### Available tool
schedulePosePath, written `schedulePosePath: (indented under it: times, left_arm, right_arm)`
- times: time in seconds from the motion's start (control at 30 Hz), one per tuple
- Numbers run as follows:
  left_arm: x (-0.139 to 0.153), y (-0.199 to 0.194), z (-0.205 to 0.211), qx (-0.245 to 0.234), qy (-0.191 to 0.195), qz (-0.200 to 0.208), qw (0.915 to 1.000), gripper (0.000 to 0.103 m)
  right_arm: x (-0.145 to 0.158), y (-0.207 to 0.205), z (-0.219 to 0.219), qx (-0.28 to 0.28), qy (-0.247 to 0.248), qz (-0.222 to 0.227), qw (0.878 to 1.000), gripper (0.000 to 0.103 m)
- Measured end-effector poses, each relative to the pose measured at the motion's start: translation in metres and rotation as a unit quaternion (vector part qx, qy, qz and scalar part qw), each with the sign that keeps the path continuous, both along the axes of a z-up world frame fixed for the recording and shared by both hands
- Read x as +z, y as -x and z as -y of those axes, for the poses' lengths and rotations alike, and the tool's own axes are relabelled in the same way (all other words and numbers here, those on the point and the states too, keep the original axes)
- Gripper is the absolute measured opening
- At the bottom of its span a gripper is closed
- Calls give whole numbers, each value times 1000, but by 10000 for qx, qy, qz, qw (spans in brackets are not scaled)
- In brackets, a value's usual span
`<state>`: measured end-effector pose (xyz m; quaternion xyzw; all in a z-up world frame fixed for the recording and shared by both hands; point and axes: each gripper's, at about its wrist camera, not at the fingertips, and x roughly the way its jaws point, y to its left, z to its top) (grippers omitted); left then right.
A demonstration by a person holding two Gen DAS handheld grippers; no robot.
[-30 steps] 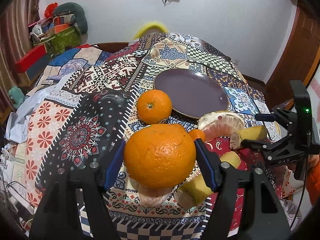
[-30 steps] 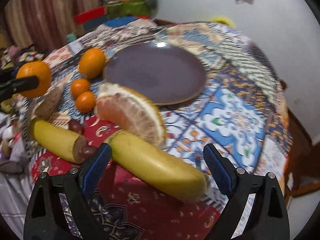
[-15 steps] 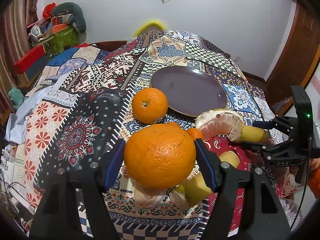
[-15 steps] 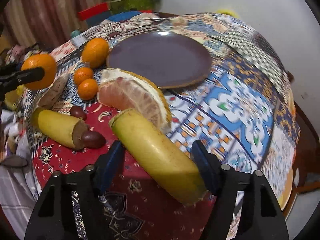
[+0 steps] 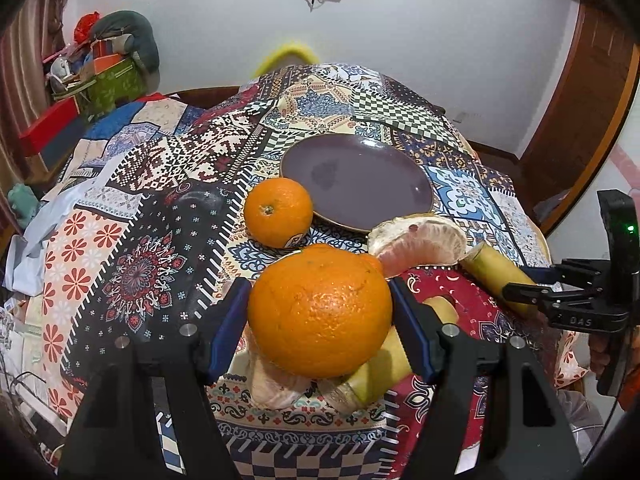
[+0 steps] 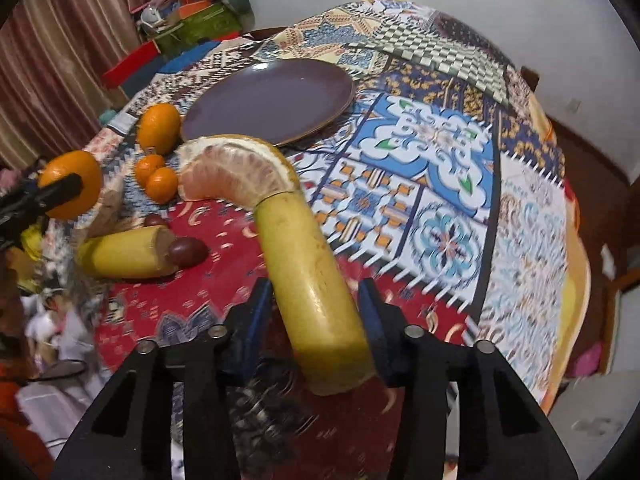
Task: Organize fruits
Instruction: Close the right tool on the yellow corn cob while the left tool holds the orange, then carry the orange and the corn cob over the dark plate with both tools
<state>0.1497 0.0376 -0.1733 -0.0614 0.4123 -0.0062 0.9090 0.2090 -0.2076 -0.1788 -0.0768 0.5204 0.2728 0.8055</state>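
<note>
Reading "DAS", lettering on right tool [image 5: 520,280].

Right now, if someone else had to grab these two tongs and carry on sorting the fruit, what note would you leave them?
Left tongs: shut on the big orange, held above the table.
Right tongs: shut on a banana piece, its far end touching the peeled pomelo wedge.
On the cloth: the purple plate with nothing on it, a second orange beside its rim, two small tangerines, another banana piece with a dark red fruit at its end.
Done: two fruits gripped.
Left: no fruit is on the plate yet; it looks like the likely place for them.
</note>
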Motion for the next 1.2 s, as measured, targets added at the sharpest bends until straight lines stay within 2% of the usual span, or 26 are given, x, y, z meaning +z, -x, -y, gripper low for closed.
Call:
schedulePosePath:
  times: [0.2, 0.53, 0.7, 0.87, 1.2]
  left_arm:
    - [3, 2, 4, -43, -8, 31, 10000, 69]
    - [4, 2, 10, -110, -38, 9, 9999, 69]
    - [5, 1, 14, -148, -43, -3, 9999, 69]
    - [8, -2, 15, -169, -32, 46, 9998, 69]
    - [20, -17, 18, -241, -73, 237, 9994, 69]
  right_arm:
    - [1, 3, -6, 137, -60, 7, 9999, 34]
    - [-21, -8, -18, 191, -148, -90, 9997, 37]
    - [-20, -1, -22, 167, -85, 159, 9997, 36]
    - [-10, -1, -18, 75, -342, 186, 9992, 34]
    - [32, -9, -12, -145, -573, 818, 9949, 34]
